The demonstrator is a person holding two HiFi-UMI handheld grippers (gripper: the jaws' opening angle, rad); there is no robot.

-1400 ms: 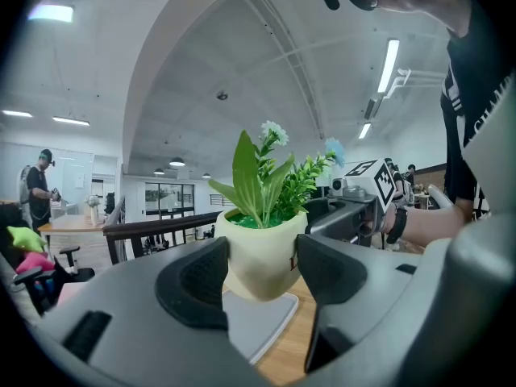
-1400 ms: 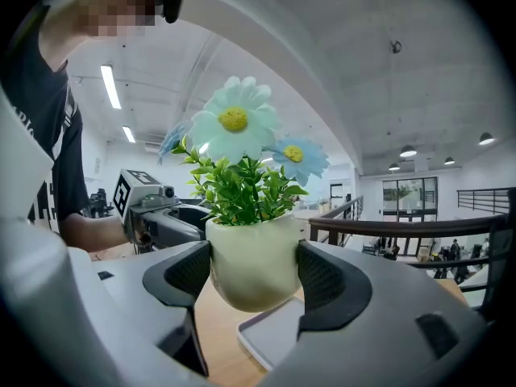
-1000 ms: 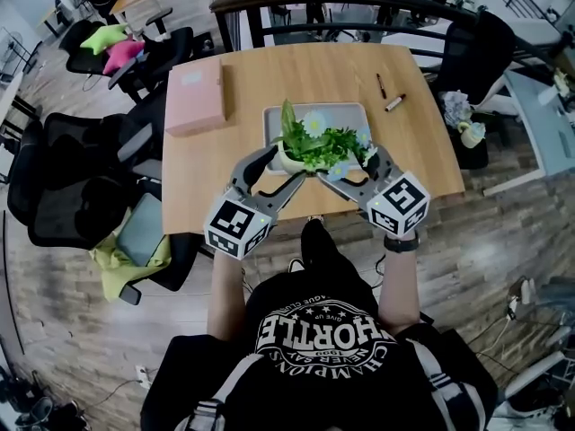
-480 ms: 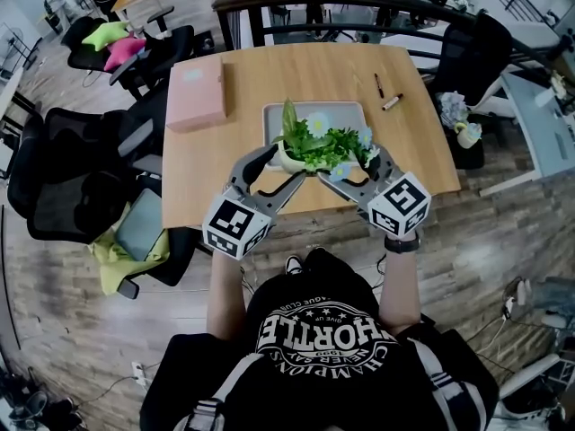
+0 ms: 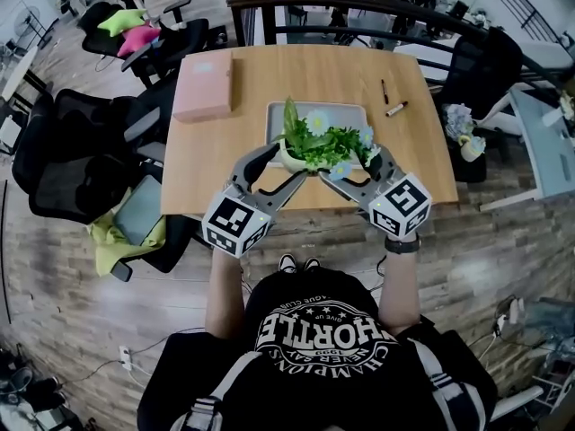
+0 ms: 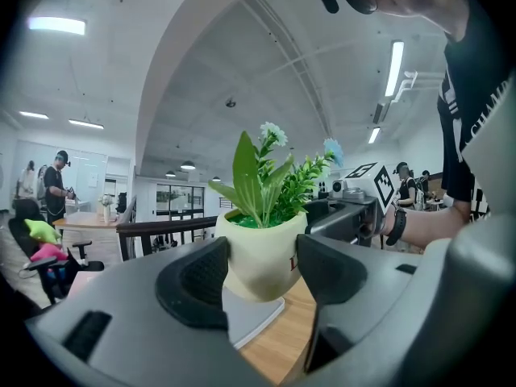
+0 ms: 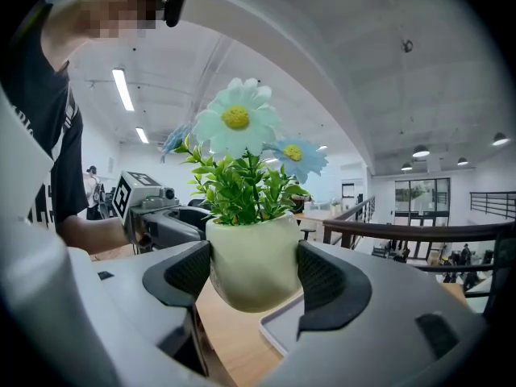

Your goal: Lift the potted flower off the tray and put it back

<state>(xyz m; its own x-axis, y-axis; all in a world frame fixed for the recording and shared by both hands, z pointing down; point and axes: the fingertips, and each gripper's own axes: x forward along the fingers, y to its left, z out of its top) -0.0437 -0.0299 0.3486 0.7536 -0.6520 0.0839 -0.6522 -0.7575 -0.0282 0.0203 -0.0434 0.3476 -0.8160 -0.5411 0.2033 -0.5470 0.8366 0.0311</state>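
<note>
The potted flower [image 5: 296,155] is a cream pot with green leaves and pale blue daisies. It hangs above the front edge of the grey tray [image 5: 346,113] on the wooden table [image 5: 296,70]. My left gripper [image 5: 278,171] is shut on the pot from the left, and my right gripper [image 5: 358,171] is shut on it from the right. In the left gripper view the pot [image 6: 262,252] sits pressed between the black pads [image 6: 197,280], with the tray [image 6: 250,313] below it. The right gripper view shows the pot [image 7: 254,256] clamped by the right gripper [image 7: 254,276], clear of the tray [image 7: 286,329].
A pink box [image 5: 205,86] lies at the table's far left. Two pens [image 5: 383,88] [image 5: 395,109] lie right of the tray. Black office chairs [image 5: 81,160] stand to the left, a dark railing [image 5: 359,3] runs behind, and another flower pot [image 5: 460,124] stands at the right.
Both grippers keep their hold on the pot and have carried it slightly upward. The head view has shifted a little over the table.
</note>
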